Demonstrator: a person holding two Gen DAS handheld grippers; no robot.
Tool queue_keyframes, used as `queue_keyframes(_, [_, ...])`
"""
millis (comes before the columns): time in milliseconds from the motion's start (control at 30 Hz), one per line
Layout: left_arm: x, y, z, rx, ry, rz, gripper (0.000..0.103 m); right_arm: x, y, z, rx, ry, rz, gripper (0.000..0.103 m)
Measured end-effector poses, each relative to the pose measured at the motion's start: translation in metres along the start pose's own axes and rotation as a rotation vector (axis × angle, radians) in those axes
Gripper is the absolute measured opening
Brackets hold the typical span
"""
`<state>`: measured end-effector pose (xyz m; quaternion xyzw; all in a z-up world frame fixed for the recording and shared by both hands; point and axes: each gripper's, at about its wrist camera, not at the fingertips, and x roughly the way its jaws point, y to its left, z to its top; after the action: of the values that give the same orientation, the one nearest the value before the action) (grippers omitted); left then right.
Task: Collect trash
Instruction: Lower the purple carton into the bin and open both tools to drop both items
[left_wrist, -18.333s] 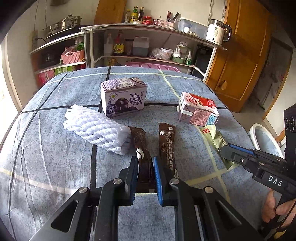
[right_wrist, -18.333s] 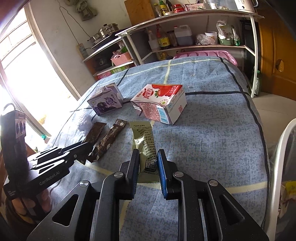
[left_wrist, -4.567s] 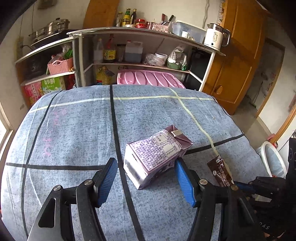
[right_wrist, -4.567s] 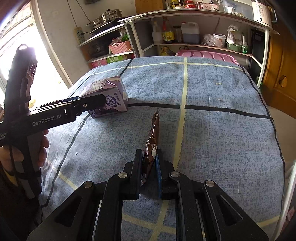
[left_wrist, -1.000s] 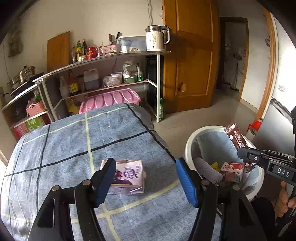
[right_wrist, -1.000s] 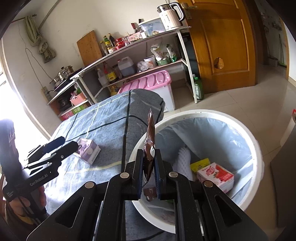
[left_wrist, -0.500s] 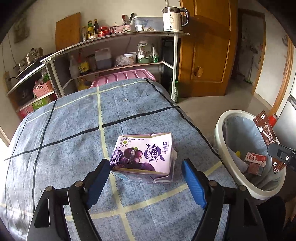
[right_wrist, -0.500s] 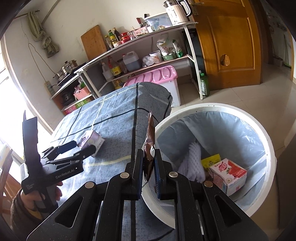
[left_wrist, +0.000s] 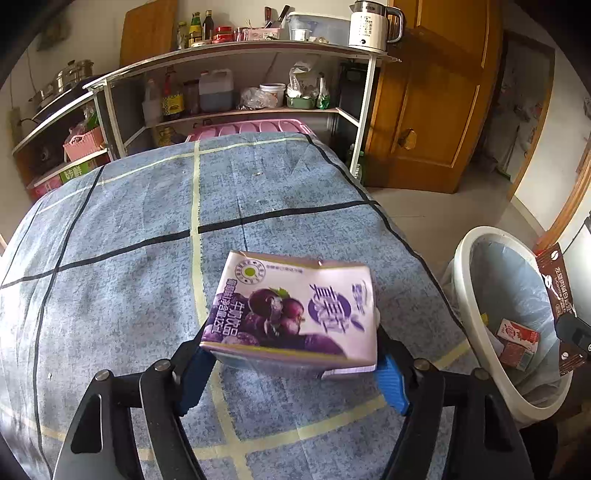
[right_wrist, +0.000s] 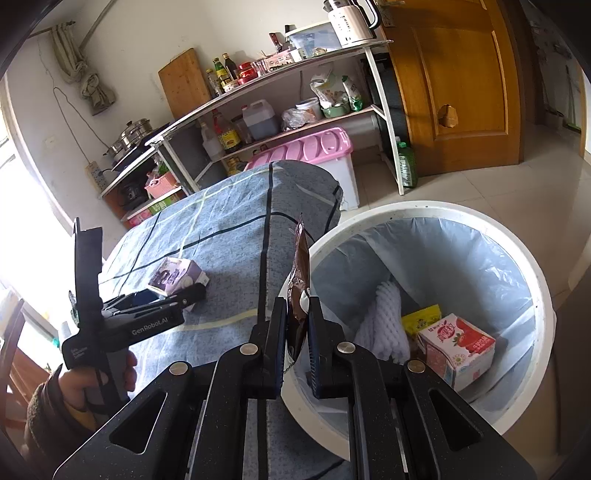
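left gripper (left_wrist: 291, 373) straddles purple milk carton (left_wrist: 295, 314) on blue tablecloth (left_wrist: 129, 258), jaws just closing in, pads at carton sides, firm clamp not confirmed; last item on table
right gripper (right_wrist: 295, 332) clamped on brown wrapper (right_wrist: 299, 273) at bin (right_wrist: 543, 295) rim, not dropped
in bin: foam net (right_wrist: 384, 325), yellow packet (right_wrist: 421, 319), red carton (right_wrist: 458, 343)
left: drop wrapper, bin purple carton

Purple milk carton (left_wrist: 295, 314) on its side on blue cloth, brown wrapper (right_wrist: 298, 280) upright
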<state>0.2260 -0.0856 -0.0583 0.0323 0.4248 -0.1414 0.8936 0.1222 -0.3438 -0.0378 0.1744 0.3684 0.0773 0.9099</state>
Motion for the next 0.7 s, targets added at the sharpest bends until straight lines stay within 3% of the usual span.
queue_keyframes(333, [-0.022, -0.03, 0.001, 0.07, -0.033, -0.056, 0.073, -0.004, -0.011, 0.0, 0.019, -0.006, -0.018, 0.011])
queue_keyframes(700, [-0.044, -0.115, 0.004, 0.194, -0.059, -0.204, 0.073, -0.028, -0.051, 0.001, 0.064, -0.014, -0.096, 0.011])
